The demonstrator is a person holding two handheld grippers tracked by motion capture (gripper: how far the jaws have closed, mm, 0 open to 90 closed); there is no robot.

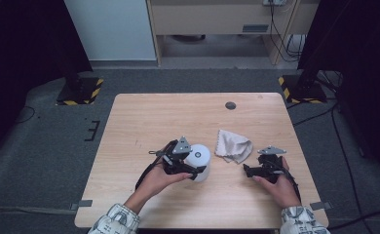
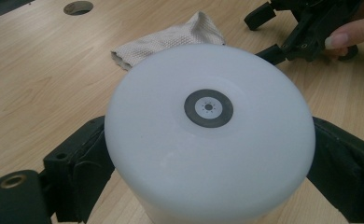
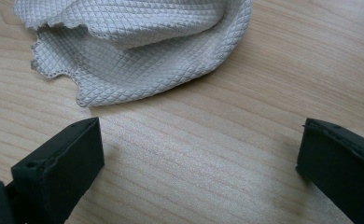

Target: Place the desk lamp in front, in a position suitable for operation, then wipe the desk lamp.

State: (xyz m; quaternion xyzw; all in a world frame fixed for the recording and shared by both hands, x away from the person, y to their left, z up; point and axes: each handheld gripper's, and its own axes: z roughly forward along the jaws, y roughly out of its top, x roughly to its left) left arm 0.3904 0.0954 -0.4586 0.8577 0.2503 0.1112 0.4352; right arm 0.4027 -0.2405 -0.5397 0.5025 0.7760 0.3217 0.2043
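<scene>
Left gripper (image 1: 194,168) is clamped on the white cylinder (image 1: 198,162), one jaw on each side wall, as the left gripper view shows; the cylinder (image 2: 208,135) stands upright on the surface (image 1: 178,112), slightly left of centre and toward the near edge. Its flat top carries a small dark ring (image 2: 208,108) in the middle.

Right gripper (image 1: 247,170) has its jaws wide apart, holding nothing, low over bare wood just short of the cloth (image 1: 234,145). In the right gripper view the cloth (image 3: 138,42) lies crumpled ahead of the jaws, scalloped hem nearest, not touching either jaw.

Step in hand, my read: cylinder is secured and steadied, cloth pickup is next, probably for wiping the cylinder. Next move calls for the right gripper to go forward and down onto the nearest fold, then close on a bunched part, not the thin hem, which could slip out.

Room:
- Far half of the surface is open, apart from a small round hole (image 1: 231,105) near the far edge.
- Cloth sits just right of the cylinder, near but apart, so the path from cloth to cylinder is short and unobstructed.
- Right gripper works near the right edge of the surface; little margin on that side, plenty to the left and forward.
- Left hand (image 1: 161,179) is near the front edge; no need to move it.
</scene>
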